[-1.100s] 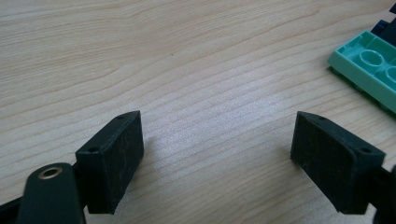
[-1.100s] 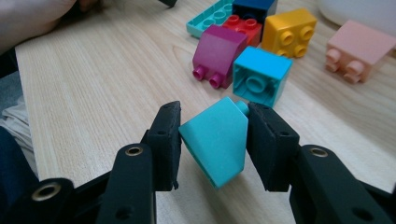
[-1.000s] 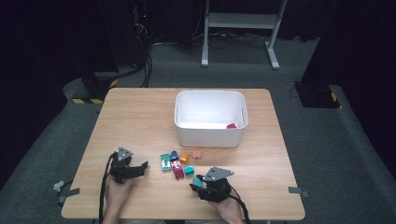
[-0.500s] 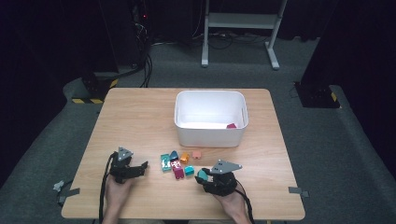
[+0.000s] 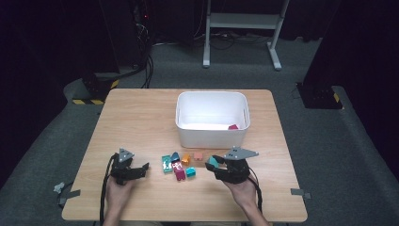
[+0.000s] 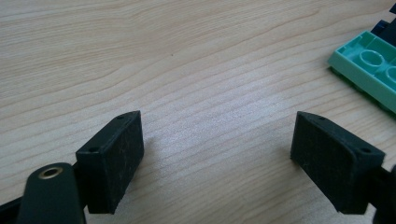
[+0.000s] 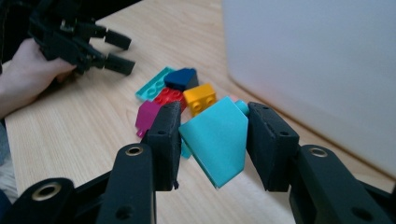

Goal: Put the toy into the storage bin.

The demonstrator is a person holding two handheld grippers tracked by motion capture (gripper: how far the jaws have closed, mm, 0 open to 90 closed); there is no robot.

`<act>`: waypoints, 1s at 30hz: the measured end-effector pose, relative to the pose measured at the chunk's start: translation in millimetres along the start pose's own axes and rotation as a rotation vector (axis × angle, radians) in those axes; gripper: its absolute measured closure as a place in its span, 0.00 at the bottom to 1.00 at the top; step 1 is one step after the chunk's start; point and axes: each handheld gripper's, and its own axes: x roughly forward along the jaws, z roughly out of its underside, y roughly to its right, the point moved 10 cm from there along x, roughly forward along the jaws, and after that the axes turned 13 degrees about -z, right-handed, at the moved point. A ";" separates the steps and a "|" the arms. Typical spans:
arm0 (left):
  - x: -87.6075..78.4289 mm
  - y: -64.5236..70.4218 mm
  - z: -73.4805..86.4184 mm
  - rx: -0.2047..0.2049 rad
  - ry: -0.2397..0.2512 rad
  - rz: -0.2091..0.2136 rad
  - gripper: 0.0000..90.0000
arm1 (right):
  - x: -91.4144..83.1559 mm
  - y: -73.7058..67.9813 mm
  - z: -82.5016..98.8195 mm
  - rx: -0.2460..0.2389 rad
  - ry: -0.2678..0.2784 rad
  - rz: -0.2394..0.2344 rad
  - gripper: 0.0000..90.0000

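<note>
Take the white bin point(image 5: 212, 134) as the marker. Its near wall rises as a barrier just behind the cluster of loose bricks point(image 5: 179, 165), leaving a narrow strip of worktop point(image 5: 141, 117) between them. Left and right of the bin the wood lies bare, and so does the near edge before the bricks.

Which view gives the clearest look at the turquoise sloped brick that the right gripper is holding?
The right gripper view: the turquoise brick is large and sharp there, clamped between the right gripper's black jaws, its slanted face plain. In the high view it is a small turquoise speck at the jaws.
</note>
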 end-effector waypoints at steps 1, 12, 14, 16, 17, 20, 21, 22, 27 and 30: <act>0.0 0.0 0.0 0.000 0.000 0.000 0.19 | 0.0 0.0 0.0 0.000 0.000 0.000 0.63; 0.0 -0.1 0.0 0.001 0.000 0.000 0.19 | -34.0 34.0 -57.5 0.002 0.077 0.074 0.63; 0.0 -0.1 0.0 0.001 0.000 0.000 0.19 | -35.3 36.0 -60.0 0.007 0.080 0.076 0.63; -0.1 0.0 0.1 0.000 0.000 0.000 0.19 | -38.4 40.9 -66.6 0.016 0.088 0.079 0.63; -0.1 0.0 0.1 -0.001 0.000 0.000 0.19 | -39.5 43.2 -70.1 0.017 0.090 0.082 0.63; 0.0 0.1 0.0 -0.002 0.001 0.000 0.19 | -44.2 52.1 -84.9 0.025 0.109 0.098 0.63; 0.0 0.1 0.0 -0.001 0.001 0.000 0.19 | -45.0 54.0 -87.5 0.021 0.116 0.105 0.63; 0.0 0.1 0.0 -0.002 0.001 0.000 0.19 | -45.0 54.0 -87.5 0.021 0.116 0.105 0.63; -0.1 0.2 0.1 -0.002 0.001 0.000 0.19 | -45.0 66.7 -97.8 0.037 0.115 0.131 0.63; -0.1 0.1 0.1 -0.002 0.001 0.000 0.19 | -44.3 74.6 -100.5 0.050 0.112 0.143 0.63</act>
